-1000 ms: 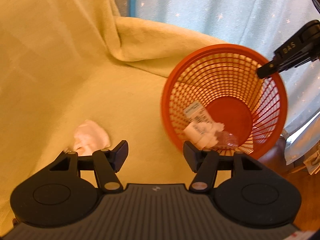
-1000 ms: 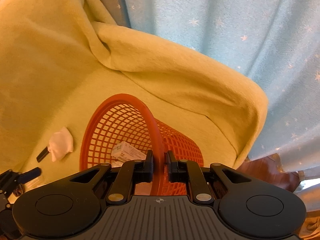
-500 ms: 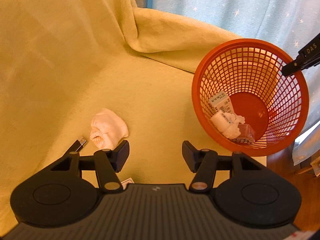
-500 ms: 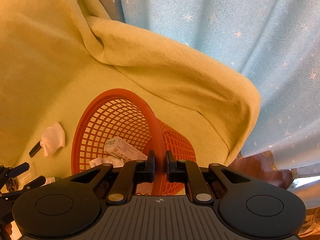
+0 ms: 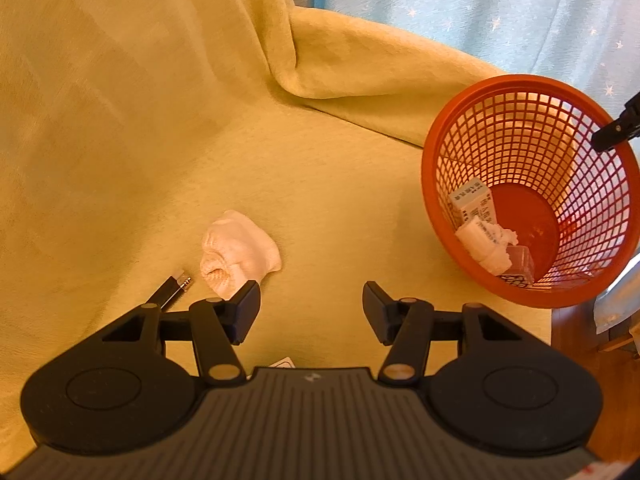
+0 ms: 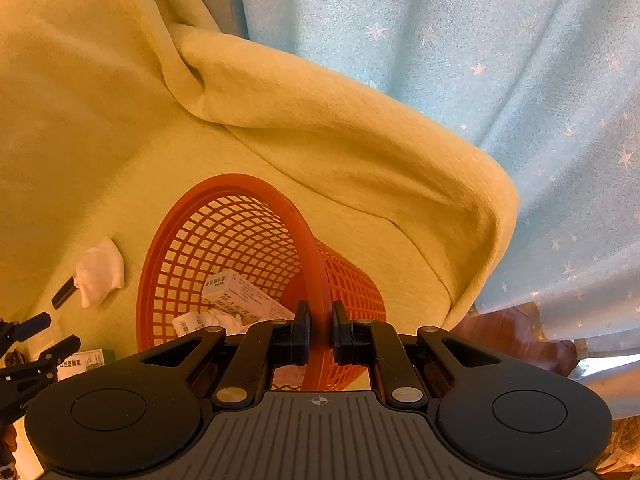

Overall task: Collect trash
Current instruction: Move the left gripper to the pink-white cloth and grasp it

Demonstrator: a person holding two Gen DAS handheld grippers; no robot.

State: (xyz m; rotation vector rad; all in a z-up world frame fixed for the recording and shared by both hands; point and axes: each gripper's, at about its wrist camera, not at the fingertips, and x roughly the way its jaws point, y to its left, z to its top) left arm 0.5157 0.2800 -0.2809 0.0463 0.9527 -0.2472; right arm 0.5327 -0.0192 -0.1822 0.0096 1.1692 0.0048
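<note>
The left gripper point(image 5: 311, 307) hovers with fingers spread wide; 1 crumpled white tissue point(image 5: 237, 252) lies on the yellow cloth point(image 5: 160, 120) just ahead of its left finger, beside 1 small black stick point(image 5: 170, 287). The right gripper point(image 6: 320, 332) has its fingers clamped on the rim of 1 orange basket point(image 6: 240, 216), which holds 1 white box point(image 5: 474, 200) and 1 crumpled paper point(image 5: 486, 242).

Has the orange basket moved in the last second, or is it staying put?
Cannot tell. In the right wrist view the orange basket lies nearer the crumpled tissue than before, but both cameras shifted; the right tongs stay clamped on its rim.
</note>
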